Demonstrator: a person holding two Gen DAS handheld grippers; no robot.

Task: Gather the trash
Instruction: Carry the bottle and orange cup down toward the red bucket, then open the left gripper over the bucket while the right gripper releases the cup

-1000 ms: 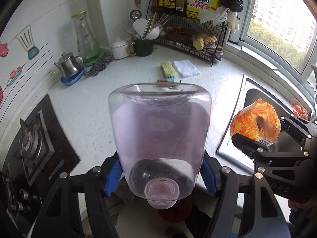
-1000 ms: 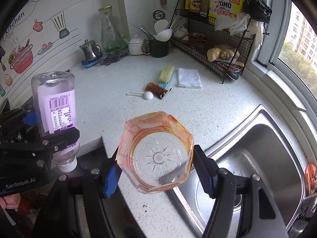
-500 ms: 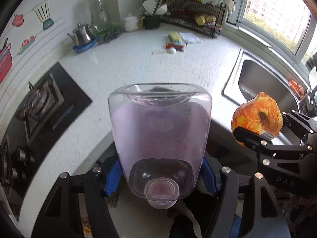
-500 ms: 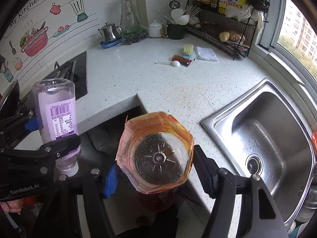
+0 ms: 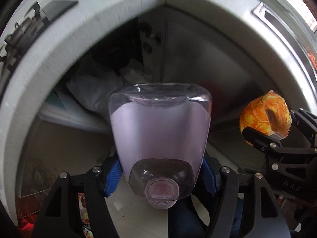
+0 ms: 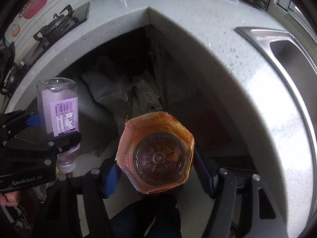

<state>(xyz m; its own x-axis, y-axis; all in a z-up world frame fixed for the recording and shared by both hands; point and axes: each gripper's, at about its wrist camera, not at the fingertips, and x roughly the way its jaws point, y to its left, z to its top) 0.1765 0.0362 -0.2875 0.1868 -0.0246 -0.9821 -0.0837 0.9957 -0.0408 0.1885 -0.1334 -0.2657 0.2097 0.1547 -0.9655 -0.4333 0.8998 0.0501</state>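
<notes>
1. Left gripper (image 5: 160, 170) is clamping, w/ both blue pads, a clear plastic bottle with a purple label (image 5: 159, 136). It's holding it neck-down, cap toward the wrist cam, base pointing away. Jaws are standing about mid-width, filled by the bottle body.
2. Right gripper (image 6: 156, 170) is pinching an orange-wrapped, six-sided clear plastic bottle (image 6: 156, 154) the same way, ribbed base facing outward. Blue pads are pressing both flanks; grip is looking square.
3. Both claws are pointing steeply down, side by side but not touching; each shows at the edge of the other's view.
4. Beyond them: the inner corner of the white speckled stone countertop (image 6: 178, 15) is framing a dark recess underneath, w/ crumpled grey plastic bags (image 6: 111, 87) lying in it. Pale tiled floor (image 5: 128, 202) is showing below the left bottle. Steel sink (image 6: 287, 47) is sitting off to the right, black gas hob (image 6: 59, 23) to the left.
5. Step in hand, as I read it: carrying both empties off the counter toward a bin down low. No bin is clearly showing; colourful wrappers at the left cam's bottom-left edge may be hinting at one.
6. Next move prob. needs: locating the bin mouth, bringing each bottle over it, then opening the jaws one at a time so nothing bounces onto the floor.
</notes>
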